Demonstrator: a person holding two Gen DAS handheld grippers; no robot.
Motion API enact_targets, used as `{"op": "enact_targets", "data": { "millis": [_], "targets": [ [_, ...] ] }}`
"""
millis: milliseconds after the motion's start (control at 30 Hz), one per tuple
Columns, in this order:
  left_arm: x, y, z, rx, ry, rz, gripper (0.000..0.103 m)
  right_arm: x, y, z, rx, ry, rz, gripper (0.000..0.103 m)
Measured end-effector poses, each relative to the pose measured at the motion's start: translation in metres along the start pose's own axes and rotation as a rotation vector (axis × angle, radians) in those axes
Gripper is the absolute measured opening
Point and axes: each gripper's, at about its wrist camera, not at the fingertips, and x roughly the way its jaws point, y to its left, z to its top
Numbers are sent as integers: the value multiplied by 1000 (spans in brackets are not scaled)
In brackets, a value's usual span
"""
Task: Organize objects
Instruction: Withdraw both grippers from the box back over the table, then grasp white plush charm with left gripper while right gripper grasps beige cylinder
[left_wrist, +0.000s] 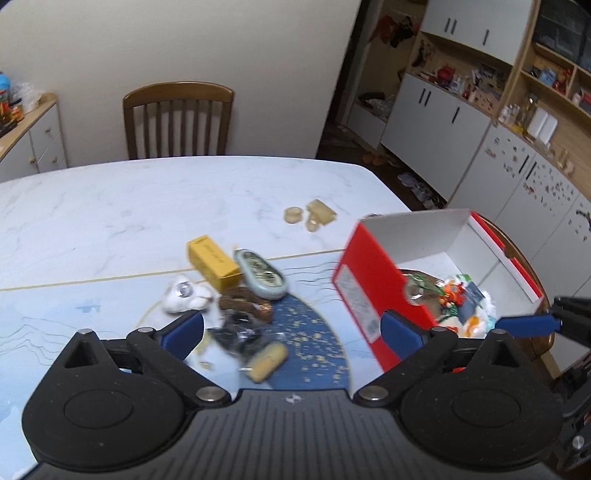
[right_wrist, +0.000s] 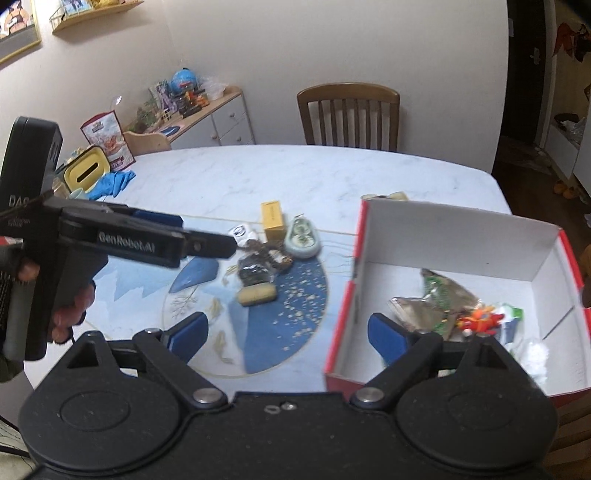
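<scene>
Red box (right_wrist: 454, 291), white inside, open, on bench right: holds foil packet (right_wrist: 436, 295), orange toy (right_wrist: 480, 321). Left, clustered on blue mat: yellow box (right_wrist: 272, 219), green oval case (right_wrist: 303, 238), tan block (right_wrist: 256, 295).

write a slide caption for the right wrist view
Open right hand-held gripper hovers between the table's loose clutter and the partly filled red shoebox, the left hand-held gripper alongside.

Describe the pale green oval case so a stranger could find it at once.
On the white marble table, look left of the red cardboard box at the small pile. The pale green oval case lies at its far edge, beside the yellow rectangular box; only it is rounded and green.
</scene>
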Motion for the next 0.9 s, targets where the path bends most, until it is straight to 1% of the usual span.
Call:
{"op": "enact_targets", "data": {
  "millis": [100, 200, 267, 367, 467, 733, 833, 900],
  "targets": [
    [-1, 17, 0, 3, -10, -4, 103, 9, 12, 0, 2, 10, -5, 93],
    [-2, 26, 1, 55, -32, -2, 103, 18, 23, 2, 1, 17, -4, 93],
    [0, 33, 1, 74, -18, -15, 103, 25, 30, 3, -4, 22, -5, 93],
    [6, 44, 3, 74, 16, -40, 103, 36, 42, 5, -10, 35, 12, 93],
    [13, 56, 4, 79, 47, -58, 103, 50, 51, 8, -23, 43, 5, 93],
    [45, 89, 0, 95, 85, -2, 103, 88, 61, 11, -35, 80, -27, 92],
    [57, 98, 0, 106, 82, 25, 103, 102, 60, 11, -35, 97, -38, 90],
    [65, 104, 1, 96, 78, 29, 103, 111, 60, 12, -39, 110, -45, 88]
  ]
}}
